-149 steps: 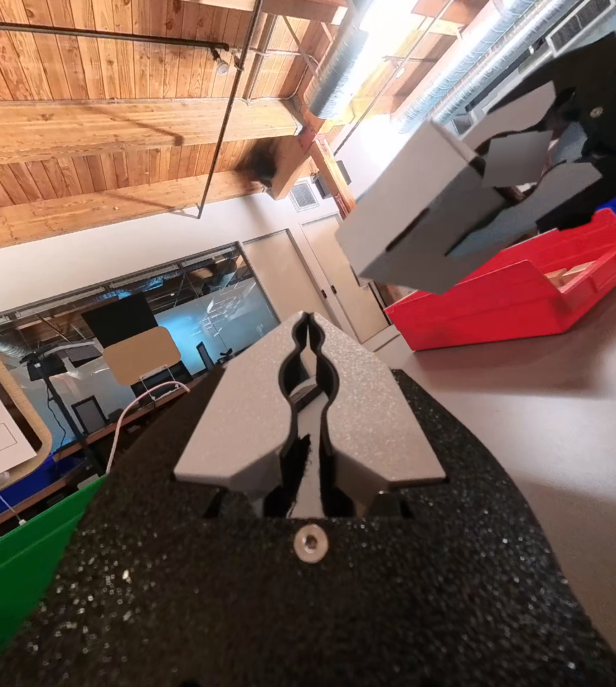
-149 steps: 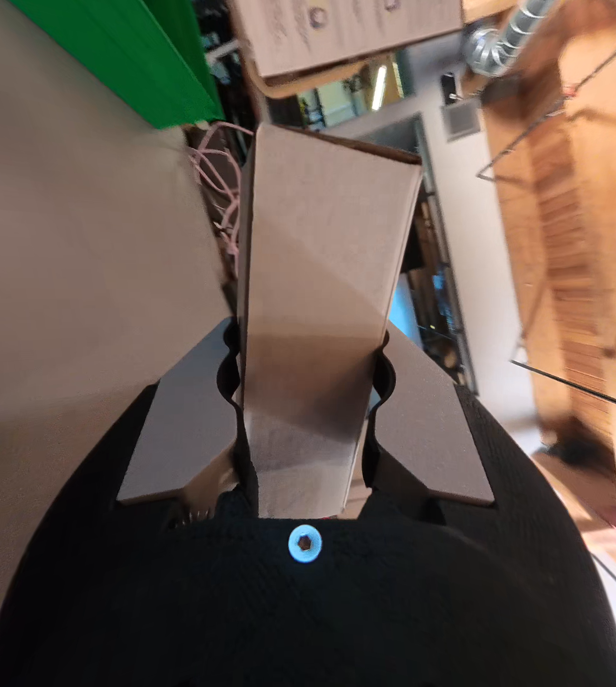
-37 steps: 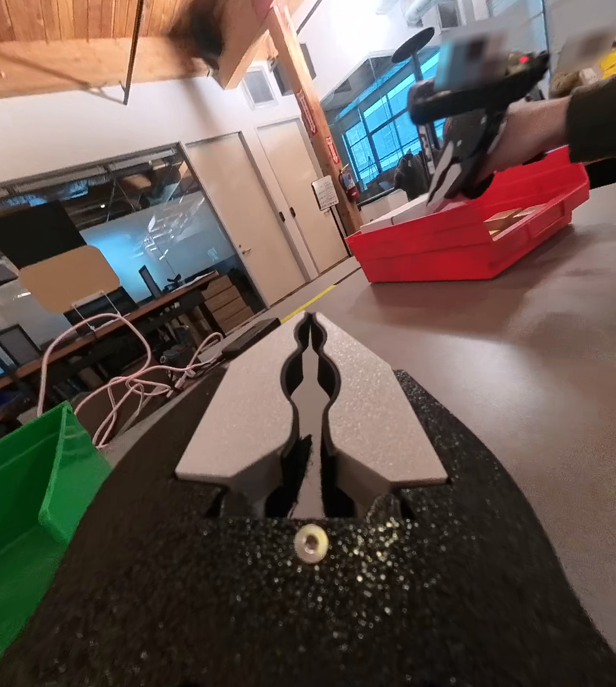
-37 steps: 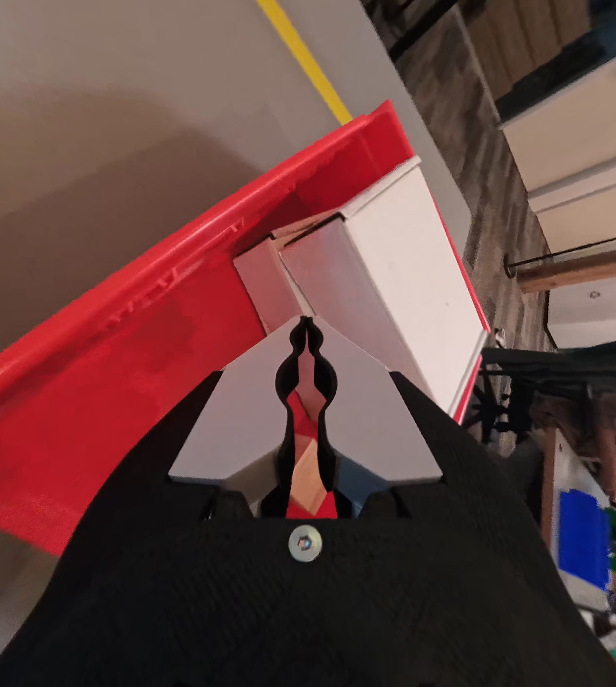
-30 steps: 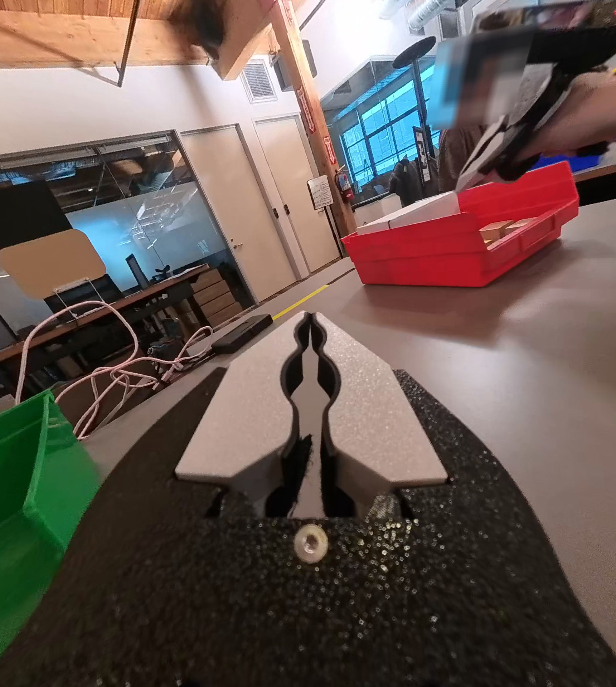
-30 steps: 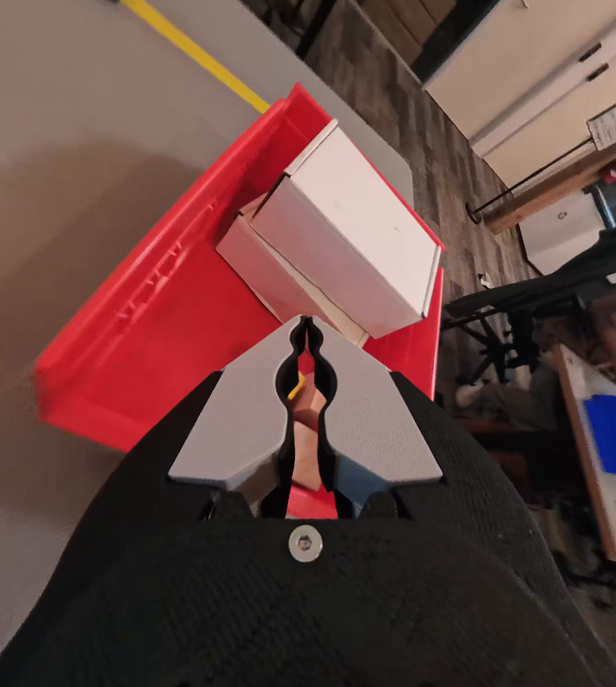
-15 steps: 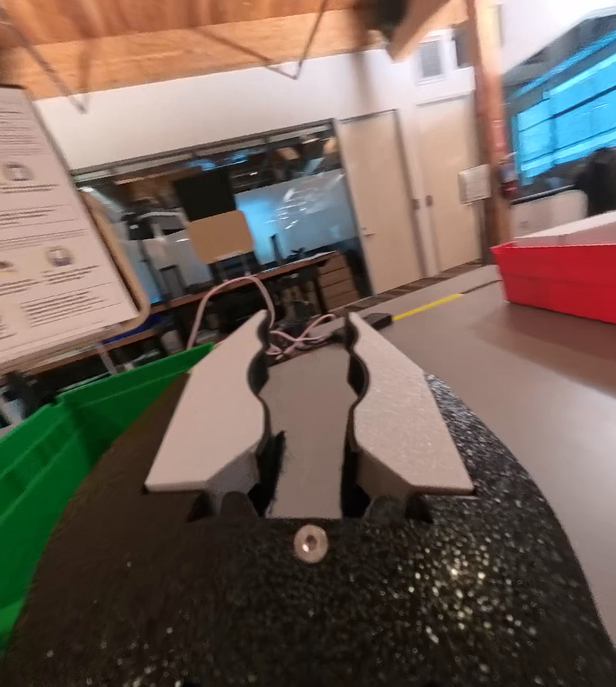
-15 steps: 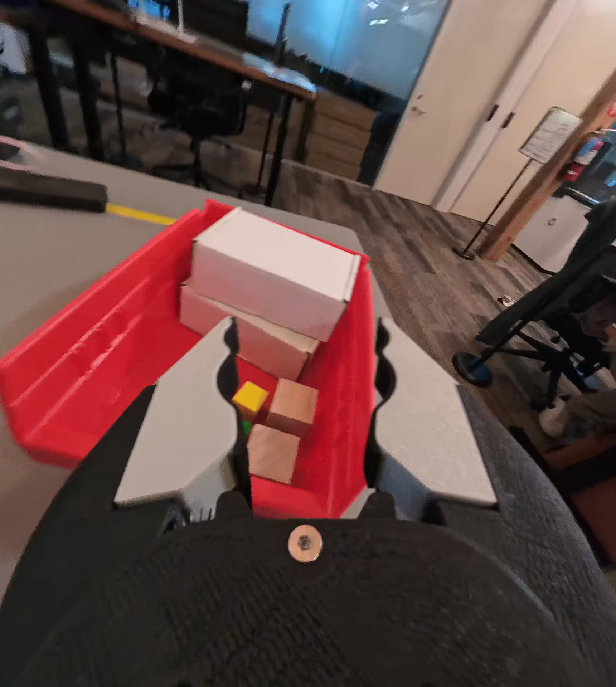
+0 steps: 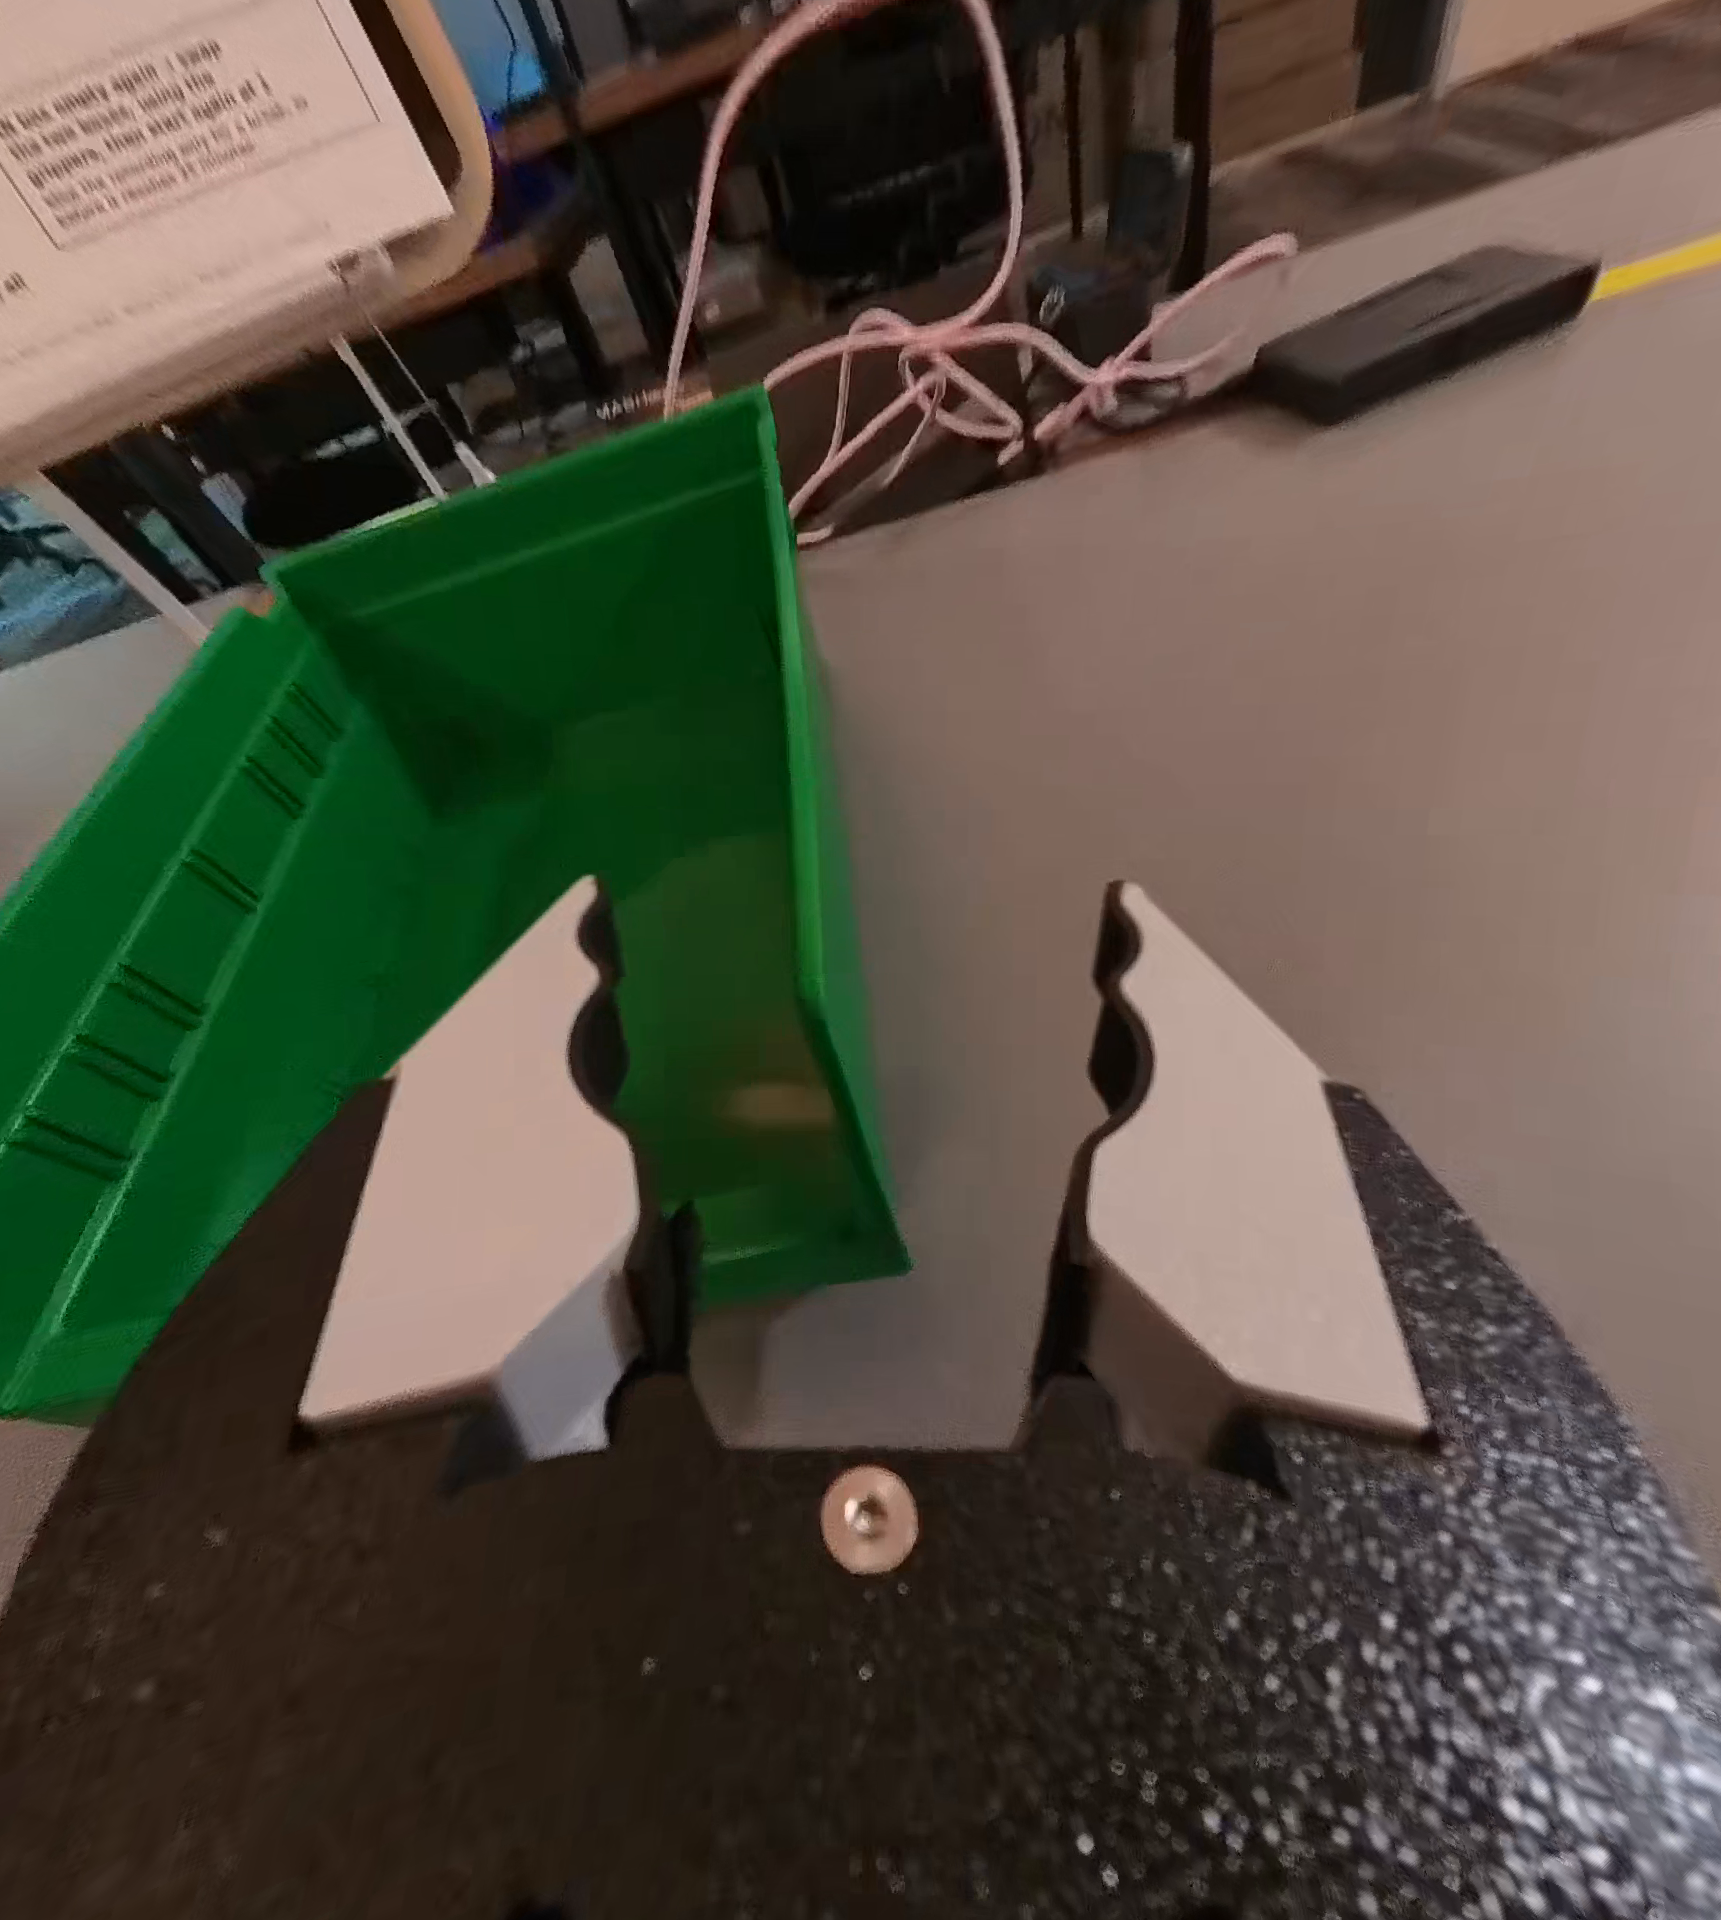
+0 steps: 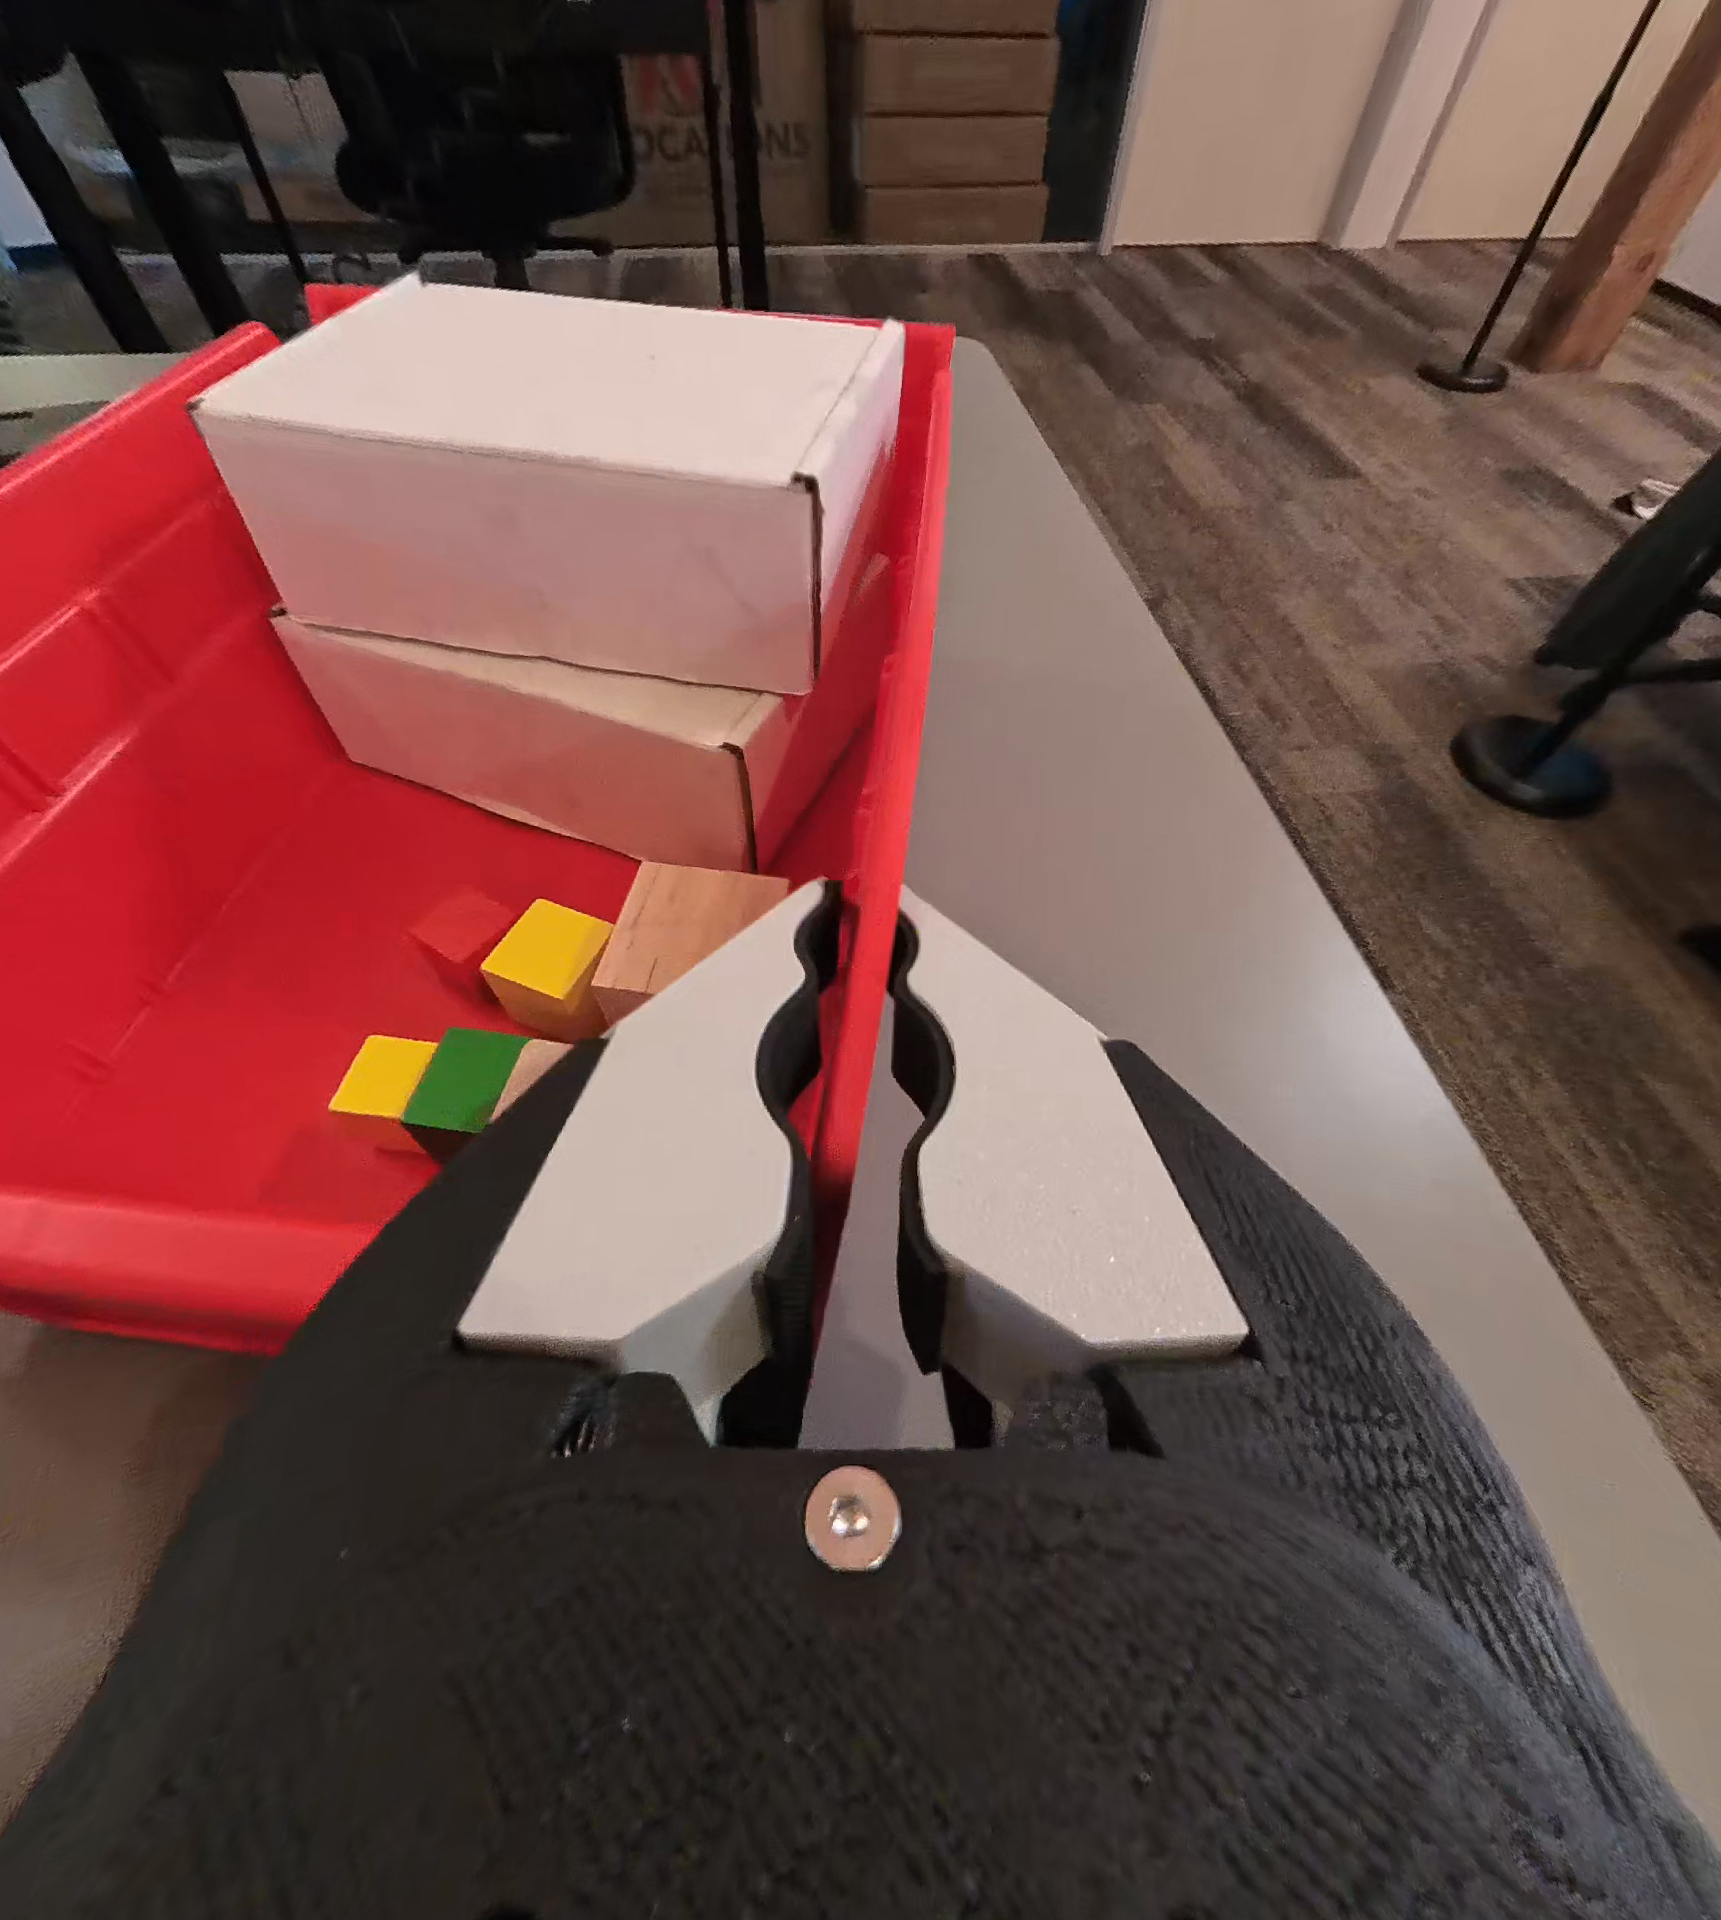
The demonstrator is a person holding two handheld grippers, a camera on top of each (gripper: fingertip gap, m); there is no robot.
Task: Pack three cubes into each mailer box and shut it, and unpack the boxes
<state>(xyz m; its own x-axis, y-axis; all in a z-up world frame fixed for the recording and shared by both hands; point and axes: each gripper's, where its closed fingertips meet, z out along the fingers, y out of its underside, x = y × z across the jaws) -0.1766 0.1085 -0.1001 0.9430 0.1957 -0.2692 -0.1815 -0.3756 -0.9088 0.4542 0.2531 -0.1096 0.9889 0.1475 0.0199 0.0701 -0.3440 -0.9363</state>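
In the right wrist view, a red bin (image 10: 56,644) holds two shut white mailer boxes, one (image 10: 544,416) stacked on the other (image 10: 544,738). In front of them lie loose cubes: a red one (image 10: 461,925), two yellow ones (image 10: 544,956) (image 10: 378,1075), a green one (image 10: 466,1075) and a wooden one (image 10: 679,925). My right gripper (image 10: 864,891) is shut on the red bin's right wall. In the left wrist view, my left gripper (image 9: 856,888) is wide open above the right wall (image 9: 804,831) of a green bin (image 9: 523,727), without touching it. The part of the green bin I see holds nothing.
A black flat device (image 9: 1427,332) and pink cables (image 9: 939,364) lie at the table's far edge, by a yellow line (image 9: 1708,249). A printed sheet on a board (image 9: 139,156) stands behind the green bin. The table's right edge (image 10: 1251,831) runs close to the red bin. One gripper's finger ends stand about 65 centimeters off the other's.
The right gripper set its box in the red bin, opened half a second ago, then closed on the bin's right wall. The left gripper opened from shut and swung down over the green bin.
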